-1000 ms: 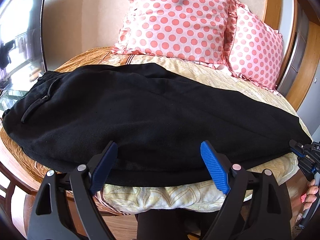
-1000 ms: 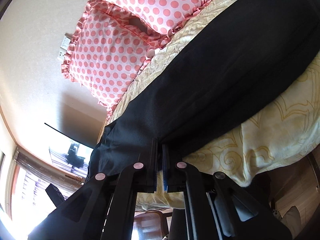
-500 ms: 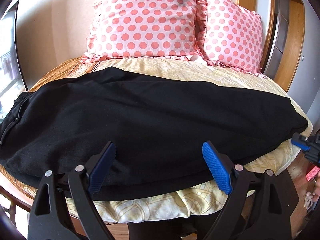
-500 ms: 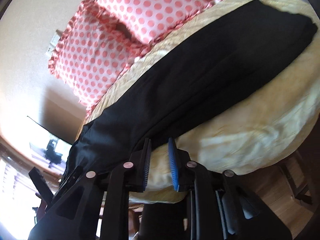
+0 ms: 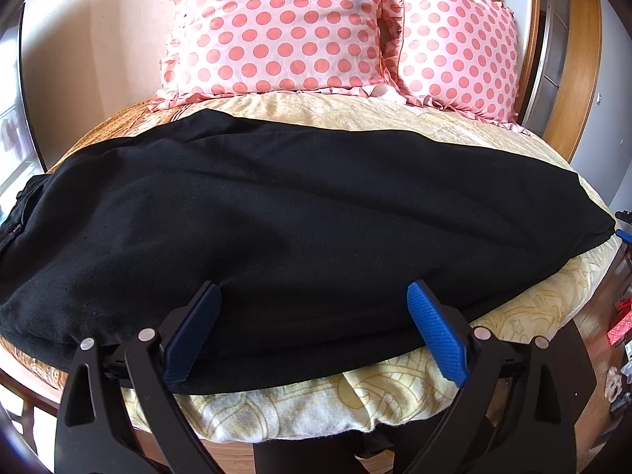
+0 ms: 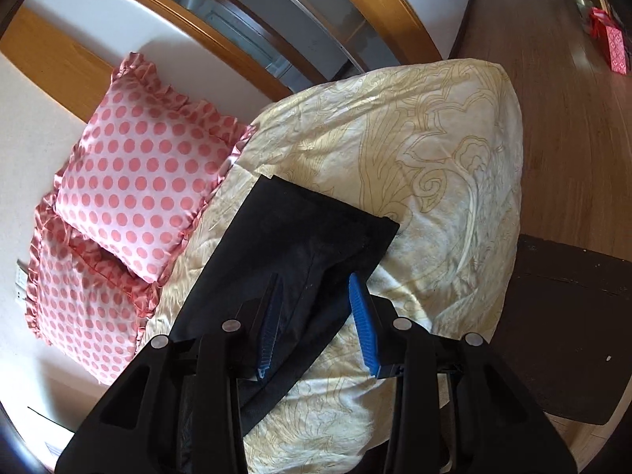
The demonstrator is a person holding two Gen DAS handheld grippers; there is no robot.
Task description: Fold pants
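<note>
The black pants [image 5: 300,233] lie lengthwise across the bed [image 5: 347,403], on a cream, gold-patterned cover. The waist end with a zipped pocket is at the far left; the hem end is at the right. The legs lie one on the other. The near long edge runs along the front edge of the bed.

The left gripper [image 5: 312,328] is released. Its blue pads [image 5: 438,335] stand wide apart above the near edge of the pants, at about mid-length. No cloth sits between the pads.

Behind the pants, two pink dotted pillows [image 5: 276,27] stand against the wall, side by side and touching.

At the right, the right gripper [image 6: 316,328] is also released, with a narrower gap. It is over the hem end [image 6: 316,229]. The left pad [image 6: 270,328] is over the black cloth; the right pad [image 6: 363,331] is at the pants' edge, over the cover. Whether either pad touches the cloth cannot be told. The hems lie flat on the cover, near the corner of the bed.

A wooden floor [image 6: 572,118] lies beyond the bed. A red bag [image 6: 616,49] stands on it, well apart from the bed.
</note>
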